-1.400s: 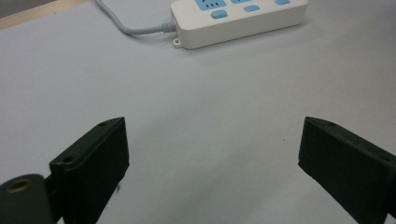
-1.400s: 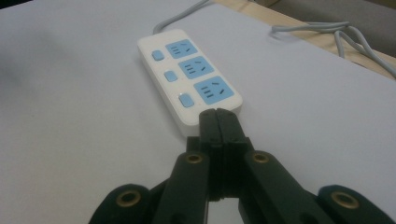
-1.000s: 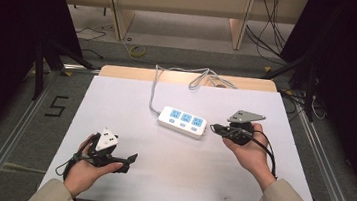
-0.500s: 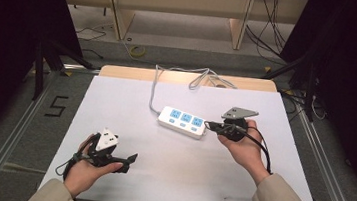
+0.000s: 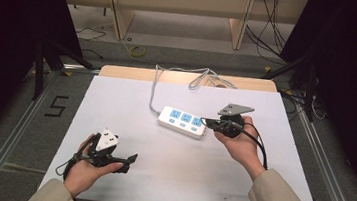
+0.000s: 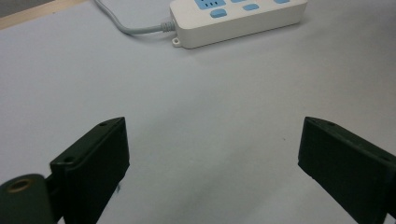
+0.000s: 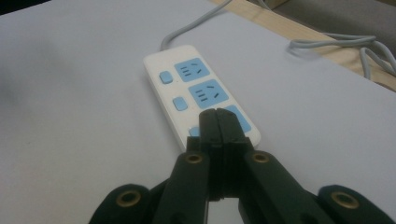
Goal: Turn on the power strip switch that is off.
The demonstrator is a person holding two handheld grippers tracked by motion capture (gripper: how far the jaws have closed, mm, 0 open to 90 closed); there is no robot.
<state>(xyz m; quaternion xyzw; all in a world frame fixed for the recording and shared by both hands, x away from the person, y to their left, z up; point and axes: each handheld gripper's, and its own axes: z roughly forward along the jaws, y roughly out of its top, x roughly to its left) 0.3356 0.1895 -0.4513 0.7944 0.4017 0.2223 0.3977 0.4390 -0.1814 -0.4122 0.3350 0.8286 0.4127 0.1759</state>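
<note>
A white power strip (image 5: 183,121) with blue sockets and blue switches lies mid-table, its grey cable (image 5: 158,86) running to the far edge. In the right gripper view the power strip (image 7: 196,95) sits just beyond my right gripper (image 7: 218,114), whose jaws are pressed together with nothing between them, tips over the strip's nearest socket. From above, the right gripper (image 5: 207,121) hovers at the strip's right end. My left gripper (image 5: 130,160) rests near the front left of the table, jaws wide apart and empty. In the left gripper view the power strip (image 6: 233,18) lies far ahead of the left gripper (image 6: 212,154).
The white table top (image 5: 174,170) has a wooden strip (image 5: 119,71) along its far edge, where the cable loops (image 5: 204,78). Shelving legs and loose cables stand on the floor behind. A metal rail (image 5: 321,160) runs along the table's right side.
My right hand has shifted a little to the left, bringing its shut gripper up to the right end of the power strip. The left hand has stayed put.
</note>
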